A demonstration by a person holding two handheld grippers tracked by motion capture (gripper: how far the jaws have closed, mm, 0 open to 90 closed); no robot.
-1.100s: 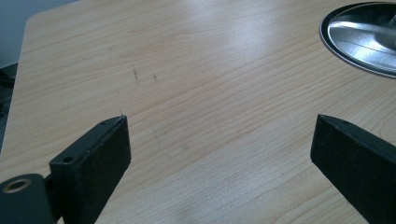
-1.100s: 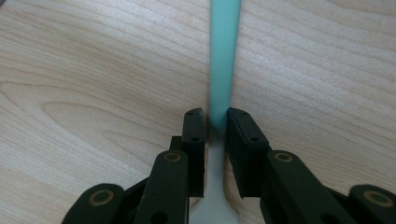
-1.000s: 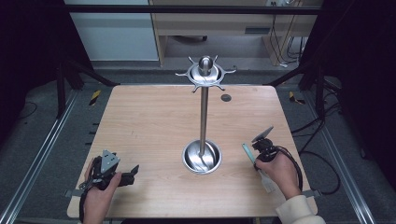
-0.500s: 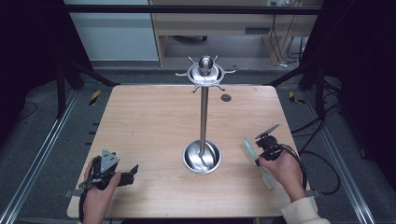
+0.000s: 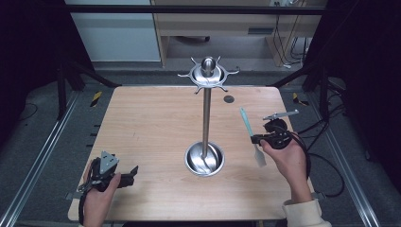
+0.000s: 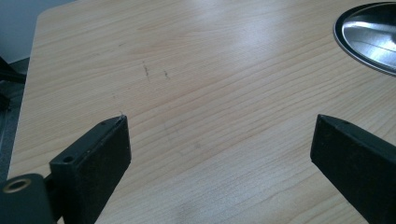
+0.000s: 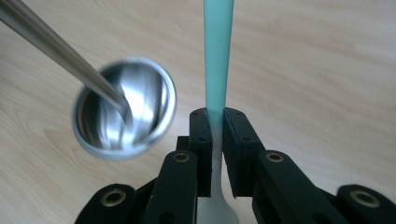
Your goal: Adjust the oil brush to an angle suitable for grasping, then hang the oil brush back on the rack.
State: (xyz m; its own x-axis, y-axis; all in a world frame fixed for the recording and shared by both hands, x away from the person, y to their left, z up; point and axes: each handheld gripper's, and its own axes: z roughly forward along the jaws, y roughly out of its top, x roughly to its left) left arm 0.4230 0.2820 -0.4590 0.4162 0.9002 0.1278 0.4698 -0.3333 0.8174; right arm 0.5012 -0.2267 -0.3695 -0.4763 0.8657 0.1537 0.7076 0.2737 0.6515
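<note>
Your high view looks forward and down from your side onto the whole wooden table (image 5: 151, 123), far enough off to take in the floor around it. Your left gripper view sits low and close over the near-left boards, facing right toward the steel stand base (image 6: 373, 35). Your right gripper view looks steeply down, slightly blurred, probably from higher up, on that same base (image 7: 123, 109).
</note>
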